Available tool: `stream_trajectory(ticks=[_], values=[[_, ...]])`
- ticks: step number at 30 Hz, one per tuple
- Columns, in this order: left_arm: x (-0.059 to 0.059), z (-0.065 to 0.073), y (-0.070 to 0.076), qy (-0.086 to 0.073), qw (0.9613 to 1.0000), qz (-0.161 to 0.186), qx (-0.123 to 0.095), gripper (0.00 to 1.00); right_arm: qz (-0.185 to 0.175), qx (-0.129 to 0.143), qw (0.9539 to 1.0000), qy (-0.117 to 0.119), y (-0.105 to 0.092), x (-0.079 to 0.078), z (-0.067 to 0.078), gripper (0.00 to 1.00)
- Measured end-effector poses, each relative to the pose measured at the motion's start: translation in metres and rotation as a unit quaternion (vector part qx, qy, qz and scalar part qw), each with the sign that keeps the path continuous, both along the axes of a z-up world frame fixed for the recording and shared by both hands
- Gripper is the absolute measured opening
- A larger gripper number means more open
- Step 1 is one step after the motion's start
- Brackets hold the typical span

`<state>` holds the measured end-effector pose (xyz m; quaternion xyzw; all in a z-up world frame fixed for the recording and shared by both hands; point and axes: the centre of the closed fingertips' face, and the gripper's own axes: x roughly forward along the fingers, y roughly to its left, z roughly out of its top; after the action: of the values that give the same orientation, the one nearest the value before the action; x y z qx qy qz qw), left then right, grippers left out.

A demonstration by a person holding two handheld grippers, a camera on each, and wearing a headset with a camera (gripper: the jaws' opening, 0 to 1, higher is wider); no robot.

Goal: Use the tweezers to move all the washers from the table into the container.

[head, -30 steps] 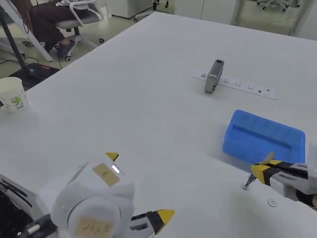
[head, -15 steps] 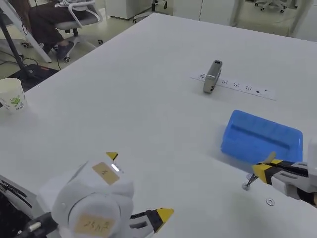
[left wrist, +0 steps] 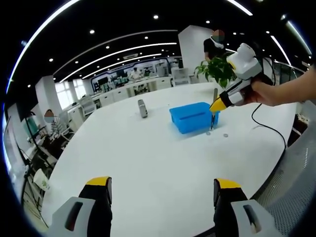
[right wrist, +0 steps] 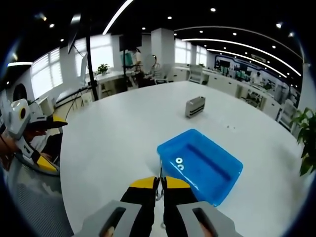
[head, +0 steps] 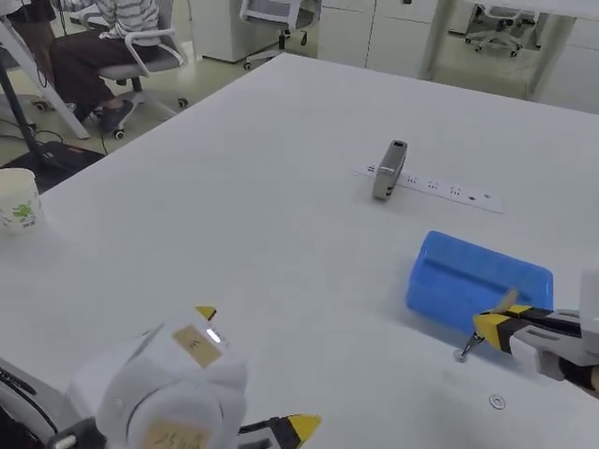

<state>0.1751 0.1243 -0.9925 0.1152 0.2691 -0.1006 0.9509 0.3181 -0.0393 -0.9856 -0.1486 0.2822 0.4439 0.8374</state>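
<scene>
A blue container (head: 473, 277) sits on the white table (head: 281, 206); it is also seen as the blue container (left wrist: 191, 116) and the blue container (right wrist: 207, 170), with two washers (right wrist: 179, 163) inside. My right gripper (head: 494, 325) (right wrist: 159, 183) is shut on thin tweezers (head: 465, 348) (right wrist: 160, 174). Their tip hangs just in front of the container's near wall. A loose washer (head: 497, 402) (left wrist: 225, 134) lies on the table beside it. My left gripper (head: 255, 371) (left wrist: 163, 183) is open over the near table, holding nothing. Whether the tweezers hold a washer is too small to tell.
A grey metal block (head: 387, 170) lies beyond the container next to a flush socket strip (head: 440, 187). A paper cup (head: 17, 202) stands at the far left edge. Office chairs and a seated person are past the table's far left corner.
The head view has shifted, so everything sits lower and further left. The right gripper with the tweezers stays by the container's near wall. The left gripper is unchanged.
</scene>
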Motion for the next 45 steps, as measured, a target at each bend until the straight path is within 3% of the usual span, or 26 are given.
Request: stream_trajectory(ticks=[13,27,35,45], values=[[-0.001,0.002,0.001,-0.007,1.0000,0.000,0.001,0.86,0.000,0.000,0.9999,-0.011,0.006,0.003,0.014,0.01],[-0.002,0.001,0.002,-0.005,1.0000,0.001,0.001,0.86,-0.008,0.014,0.9994,-0.032,0.006,0.026,0.040,0.00],[-0.002,-0.001,0.002,-0.001,1.0000,0.000,0.003,0.86,-0.017,0.018,0.9989,-0.040,0.003,0.043,0.043,0.00],[-0.002,-0.005,0.001,0.011,0.9999,-0.001,0.006,0.85,-0.039,0.015,0.9983,-0.040,0.000,0.067,0.029,0.00]])
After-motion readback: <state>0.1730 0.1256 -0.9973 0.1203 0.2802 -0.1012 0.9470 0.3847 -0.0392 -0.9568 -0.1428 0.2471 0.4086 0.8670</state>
